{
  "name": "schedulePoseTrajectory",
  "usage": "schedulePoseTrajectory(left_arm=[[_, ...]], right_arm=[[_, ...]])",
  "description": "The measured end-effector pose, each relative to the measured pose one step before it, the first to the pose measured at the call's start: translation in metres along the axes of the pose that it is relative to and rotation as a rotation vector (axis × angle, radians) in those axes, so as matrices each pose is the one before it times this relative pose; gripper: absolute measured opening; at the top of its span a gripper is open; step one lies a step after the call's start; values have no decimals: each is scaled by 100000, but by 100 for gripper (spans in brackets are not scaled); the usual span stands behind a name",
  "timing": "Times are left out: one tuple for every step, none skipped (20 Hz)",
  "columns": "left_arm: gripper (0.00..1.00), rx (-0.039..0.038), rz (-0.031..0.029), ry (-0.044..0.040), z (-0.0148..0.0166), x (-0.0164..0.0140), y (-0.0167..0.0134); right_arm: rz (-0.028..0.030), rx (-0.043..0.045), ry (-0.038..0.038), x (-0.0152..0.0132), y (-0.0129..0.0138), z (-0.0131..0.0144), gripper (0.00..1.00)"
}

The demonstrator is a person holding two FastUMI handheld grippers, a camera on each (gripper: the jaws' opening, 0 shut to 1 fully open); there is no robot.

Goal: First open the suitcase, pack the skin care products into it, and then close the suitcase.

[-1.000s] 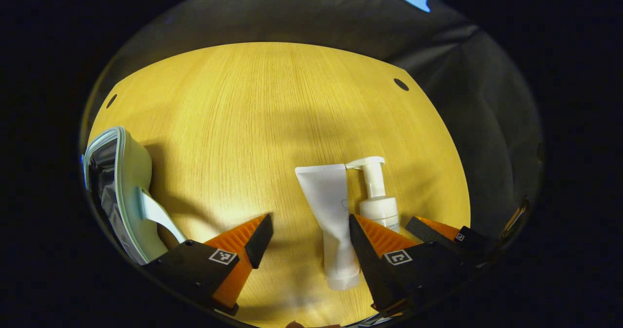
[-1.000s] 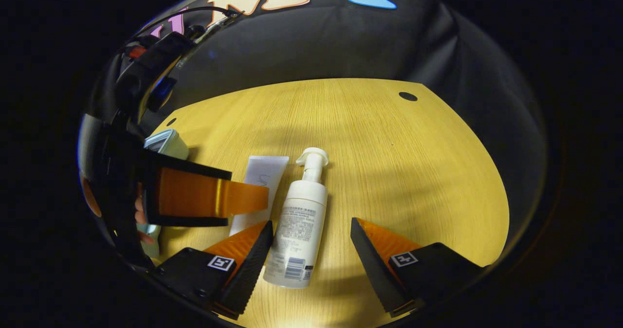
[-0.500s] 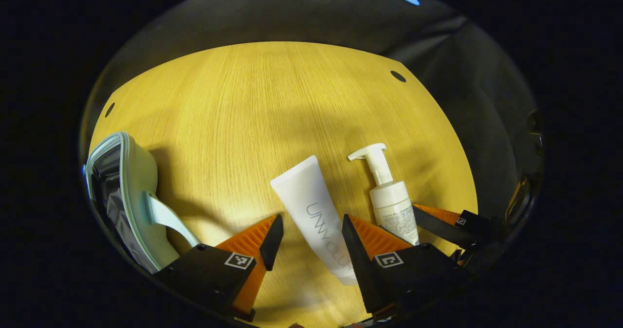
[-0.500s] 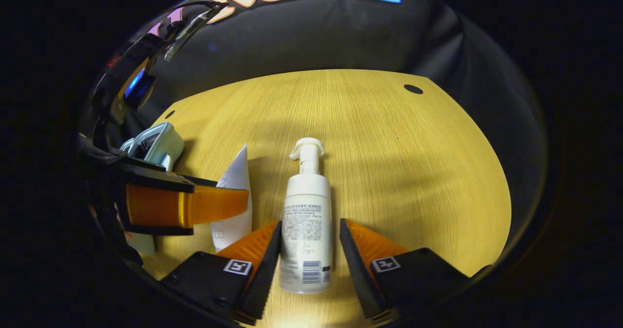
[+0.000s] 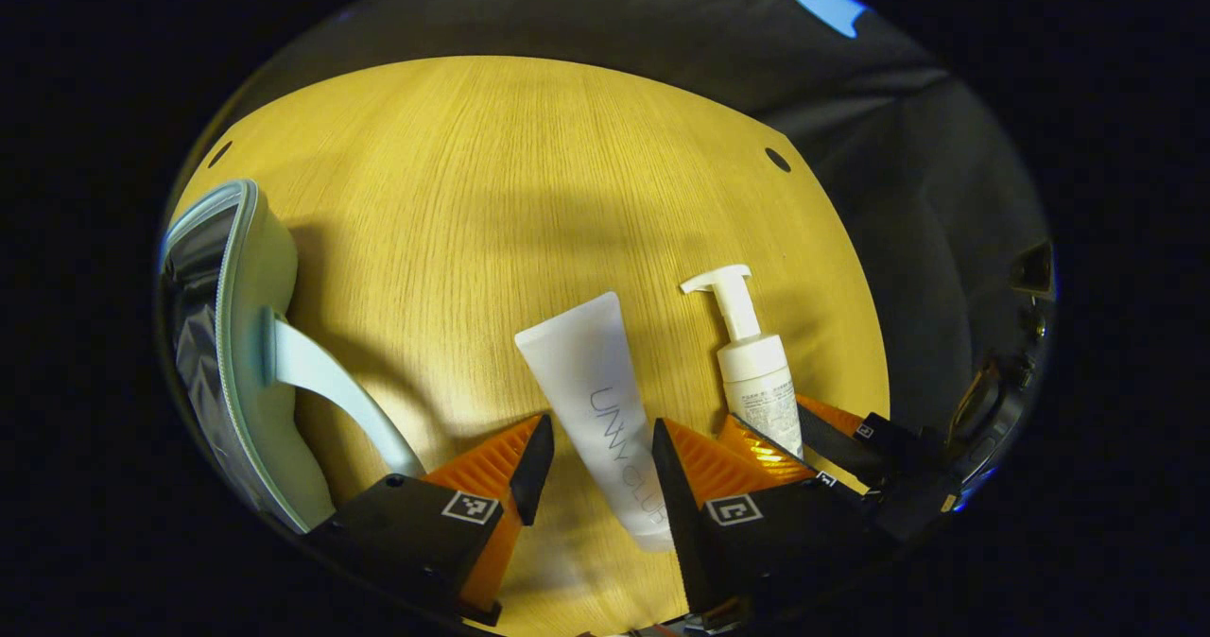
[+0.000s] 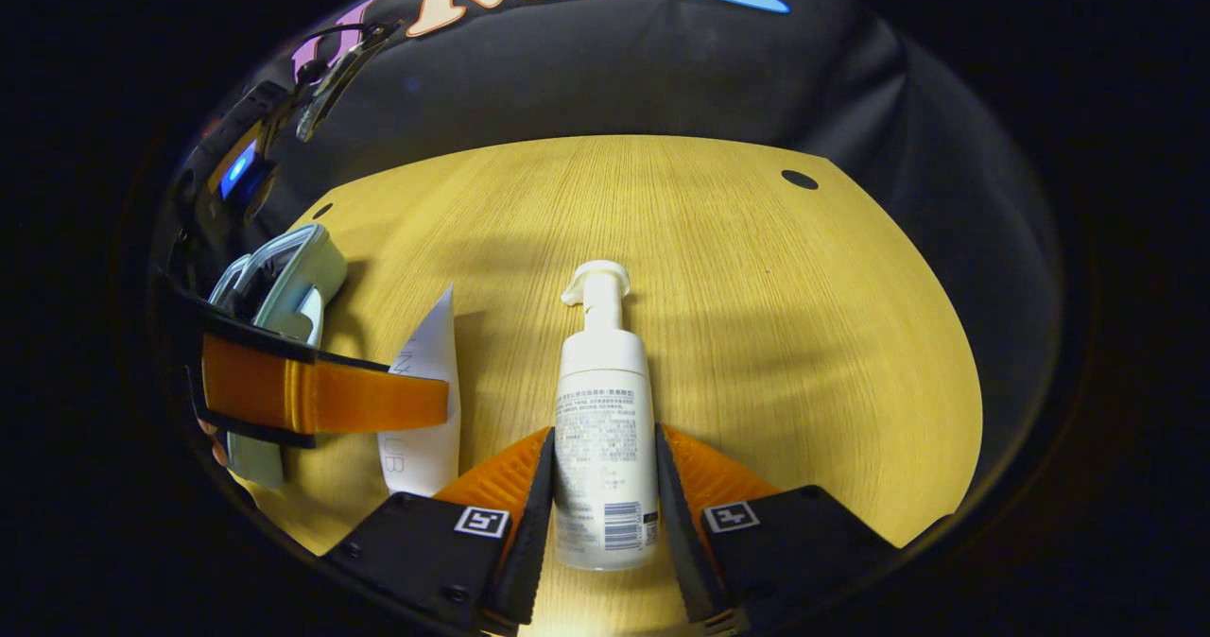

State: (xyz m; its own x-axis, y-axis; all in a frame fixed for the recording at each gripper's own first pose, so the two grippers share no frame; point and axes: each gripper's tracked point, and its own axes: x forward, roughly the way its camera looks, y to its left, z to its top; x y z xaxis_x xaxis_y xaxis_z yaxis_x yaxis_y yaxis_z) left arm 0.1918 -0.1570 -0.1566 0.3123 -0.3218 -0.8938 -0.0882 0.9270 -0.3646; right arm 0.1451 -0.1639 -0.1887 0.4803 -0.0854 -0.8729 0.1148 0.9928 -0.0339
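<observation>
Tongs on both sides were at the products, and we called this the packing step. The right tongs [image 6: 596,486] had their fingers pressed against either side of the pump bottle [image 6: 602,420], clamped on its lower body, with the pump head pointing away across the worktop [image 6: 756,316]. The left tongs [image 5: 594,467] straddled the tube [image 5: 605,410]; we saw a gap on one side of it, so we called them apart, not yet gripping. In the right gripper view the tube [image 6: 423,401] lay just beside the bottle, the left tongs [image 6: 378,401] reaching in over it.

The suitcase [image 5: 255,353] sat open at the left edge of the worktop, dark lining showing behind its zip rim, handle toward us. From the right gripper view the suitcase [image 6: 284,287] stood well apart from the bottle, beyond the tube.

We judged the opening done and nothing packed yet. Next we reckoned the left tongs needed to close on the tube, then both loads had to lift clear and travel left to the open case. The tube looked soft, so we expected it to squash and maybe slip under a firm pinch.
</observation>
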Motion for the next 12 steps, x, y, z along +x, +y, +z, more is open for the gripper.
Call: schedulePoseTrajectory(left_arm=[[65, -940, -881, 358, -216, 2, -193], [64, -2330, -2336, 311, -189, 94, -490], [56, -1269, -2112, 785, -170, 0, -304], [49, -88, -3462, 709, -123, 88, -503], [50, -902, -2085, 1343, -401, 219, -246], [40, -1185, -2640, 1073, -226, 160, -335], [34, -409, -2408, 149, 5, 152, -250], [28, -43, -1759, 416, -122, 28, -159], [21, -78, -581, 42, -41, 88, -129], [19, 384, -228, 94, 65, 5, 3], [19, 804, -650, 32, 70, 14, -103], [19, 1383, -622, 51, -7, 51, -48]], right_arm=[[-146, -202, -93, 7, 127, -38, 58], [-27, -82, 34, 47, -38, 39, 58], [-20, 79, 86, -40, 26, -65, 58], [-81, -140, -12, 28, -43, 33, 56], [-184, -413, -161, -55, -6, -58, 55], [-307, -519, -172, 9, 46, 97, 54], [-563, -336, -17, -70, 18, -93, 54], [-425, -1271, 5, -6, 5, 55, 52], [-550, -1410, -11, 2, 31, -58, 51], [-770, -1555, -211, -11, -2, 14, 53], [-877, -1331, -510, -19, -79, 49, 51], [-553, -744, -469, 43, -65, 64, 49]])
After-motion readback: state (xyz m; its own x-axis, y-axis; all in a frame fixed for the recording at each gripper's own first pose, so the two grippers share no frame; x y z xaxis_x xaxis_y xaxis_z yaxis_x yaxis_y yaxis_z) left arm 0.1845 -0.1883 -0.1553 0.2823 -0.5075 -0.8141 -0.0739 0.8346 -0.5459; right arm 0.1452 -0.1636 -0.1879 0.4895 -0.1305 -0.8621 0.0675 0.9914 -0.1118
